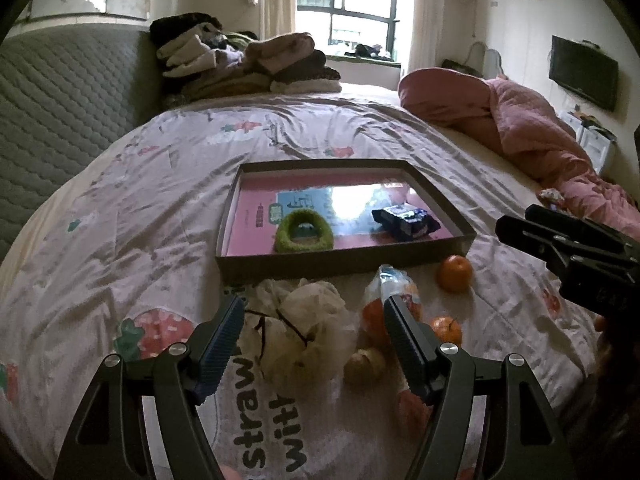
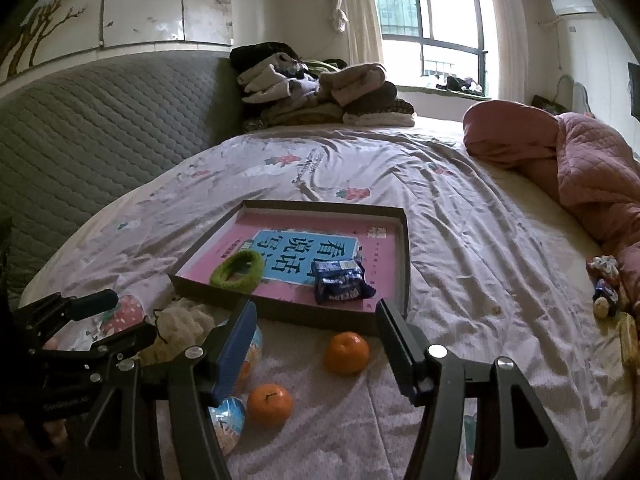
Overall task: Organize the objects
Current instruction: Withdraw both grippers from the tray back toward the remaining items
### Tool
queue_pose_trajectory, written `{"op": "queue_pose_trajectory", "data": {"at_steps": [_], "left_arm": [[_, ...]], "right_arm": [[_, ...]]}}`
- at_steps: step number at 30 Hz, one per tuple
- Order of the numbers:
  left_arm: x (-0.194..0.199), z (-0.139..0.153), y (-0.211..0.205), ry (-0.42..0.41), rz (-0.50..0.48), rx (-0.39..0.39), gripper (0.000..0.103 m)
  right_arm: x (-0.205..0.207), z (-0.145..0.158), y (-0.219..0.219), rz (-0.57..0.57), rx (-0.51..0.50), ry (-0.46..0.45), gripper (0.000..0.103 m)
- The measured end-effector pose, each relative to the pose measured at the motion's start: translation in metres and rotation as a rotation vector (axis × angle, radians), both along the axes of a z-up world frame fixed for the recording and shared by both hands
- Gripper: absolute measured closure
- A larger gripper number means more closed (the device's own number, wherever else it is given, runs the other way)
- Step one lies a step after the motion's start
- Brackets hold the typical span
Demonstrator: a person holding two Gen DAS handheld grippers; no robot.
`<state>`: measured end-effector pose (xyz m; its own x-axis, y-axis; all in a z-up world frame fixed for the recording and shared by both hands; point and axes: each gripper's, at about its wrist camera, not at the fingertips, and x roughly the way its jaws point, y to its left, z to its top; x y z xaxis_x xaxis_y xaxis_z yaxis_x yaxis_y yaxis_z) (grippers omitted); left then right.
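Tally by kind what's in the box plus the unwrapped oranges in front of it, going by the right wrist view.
Green hair ring: 1
Blue snack packet: 1
Oranges: 2
Total: 4

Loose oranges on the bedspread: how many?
2: one orange just before the tray, one orange nearer the right gripper. More may sit inside the plastic bag.

Both cameras look forward and down from the near edge of the bed (image 1: 120,216), toward the window (image 2: 432,20). The left one is closer to the headboard (image 1: 60,100). Both see the tray (image 1: 466,236) and oranges (image 2: 346,352) nearby
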<state>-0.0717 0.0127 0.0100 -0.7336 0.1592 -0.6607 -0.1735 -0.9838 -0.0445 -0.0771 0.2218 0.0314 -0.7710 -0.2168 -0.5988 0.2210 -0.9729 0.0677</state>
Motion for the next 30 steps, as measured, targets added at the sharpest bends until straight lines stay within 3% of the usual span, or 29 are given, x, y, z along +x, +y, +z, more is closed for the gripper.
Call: {"op": "queue_pose_trajectory", "data": {"at_steps": [17,30], "left_arm": [[0.014,-0.016,0.006,-0.047,-0.019,-0.021,0.029],[0.017,-0.03,-0.005,-0.099,0.018,-0.042,0.029]], "right_arm": [[0.013,-0.016,-0.003,0.014,0.022,-0.052,0.042],[0.037,-0.033,-0.021,0.056,0.032,-0.089,0.042]]}}
